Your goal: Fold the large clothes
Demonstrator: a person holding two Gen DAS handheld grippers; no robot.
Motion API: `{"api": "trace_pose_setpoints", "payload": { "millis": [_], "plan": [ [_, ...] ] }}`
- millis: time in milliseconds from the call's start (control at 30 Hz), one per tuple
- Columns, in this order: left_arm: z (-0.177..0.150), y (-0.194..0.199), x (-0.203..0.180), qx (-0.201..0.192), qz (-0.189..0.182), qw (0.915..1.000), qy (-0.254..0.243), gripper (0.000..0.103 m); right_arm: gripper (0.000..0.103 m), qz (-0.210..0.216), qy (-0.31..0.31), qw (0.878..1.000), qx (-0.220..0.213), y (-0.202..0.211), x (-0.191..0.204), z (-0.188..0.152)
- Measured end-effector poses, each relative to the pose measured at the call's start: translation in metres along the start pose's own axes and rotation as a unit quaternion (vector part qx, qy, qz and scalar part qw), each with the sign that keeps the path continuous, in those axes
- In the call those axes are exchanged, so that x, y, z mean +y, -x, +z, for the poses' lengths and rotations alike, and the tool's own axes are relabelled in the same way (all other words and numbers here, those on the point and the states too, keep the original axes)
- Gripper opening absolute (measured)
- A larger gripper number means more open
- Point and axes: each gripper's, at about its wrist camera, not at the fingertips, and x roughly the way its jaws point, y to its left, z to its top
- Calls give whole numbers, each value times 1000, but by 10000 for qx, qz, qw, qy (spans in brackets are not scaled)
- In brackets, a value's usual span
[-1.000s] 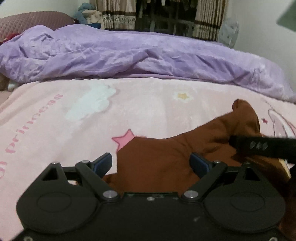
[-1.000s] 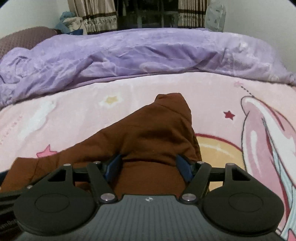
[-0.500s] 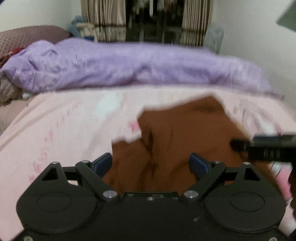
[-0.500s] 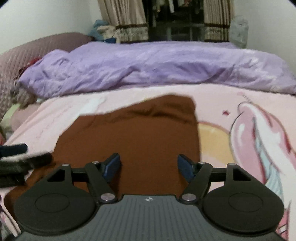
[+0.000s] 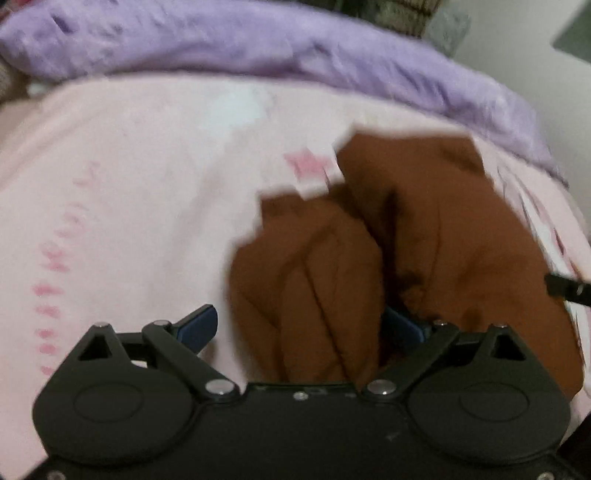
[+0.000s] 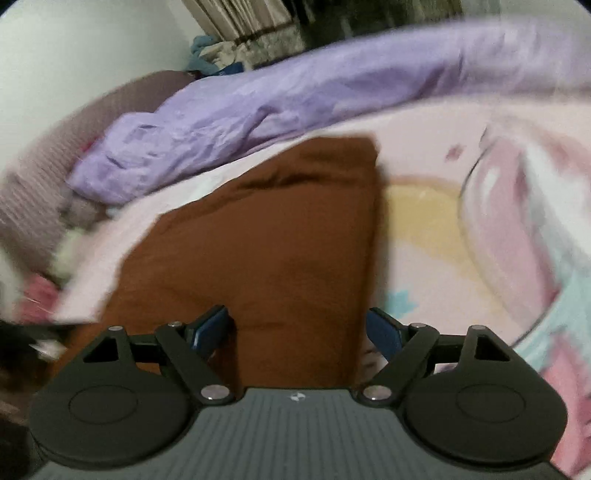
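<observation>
A brown garment (image 5: 436, 236) lies on the pink printed bedsheet (image 5: 129, 192). In the left wrist view it is bunched into folds between my fingers. My left gripper (image 5: 301, 328) is open, with brown cloth lying in the gap. In the right wrist view the brown garment (image 6: 273, 243) lies flatter, with a straight right edge. My right gripper (image 6: 299, 328) is open over its near part. The tip of the right gripper (image 5: 569, 288) shows at the right edge of the left wrist view. Both views are blurred by motion.
A crumpled purple quilt (image 6: 295, 92) runs across the far side of the bed. A quilted mauve headboard (image 6: 48, 158) stands at the left, with curtains (image 6: 251, 22) behind. The pink sheet (image 6: 461, 229) extends to the right.
Both grippers have tilted and swung, the right one turning left. The brown garment has bunched into folds in the left wrist view and sits nearer. Both grippers stay open.
</observation>
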Motion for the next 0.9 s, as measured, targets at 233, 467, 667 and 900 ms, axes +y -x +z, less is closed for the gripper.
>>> {"api": "trace_pose_setpoints", "payload": {
  "millis": [233,467,667,900],
  "plan": [
    [12,-29,-4,206,-622,9977,174,100,103,-461,581,9972,36,-23,27,-2],
    [18,-34,-10,120,-447,9989,-9,103,103,-642,575,9962,101,-39,30,2],
    [12,-34,-10,-213,-583,9981,-8,81,101,-720,729,9947,-92,-30,36,-2],
    [13,21,-47,-771,-460,9945,-537,16,50,-793,1119,9902,-263,8,58,16]
  ]
}}
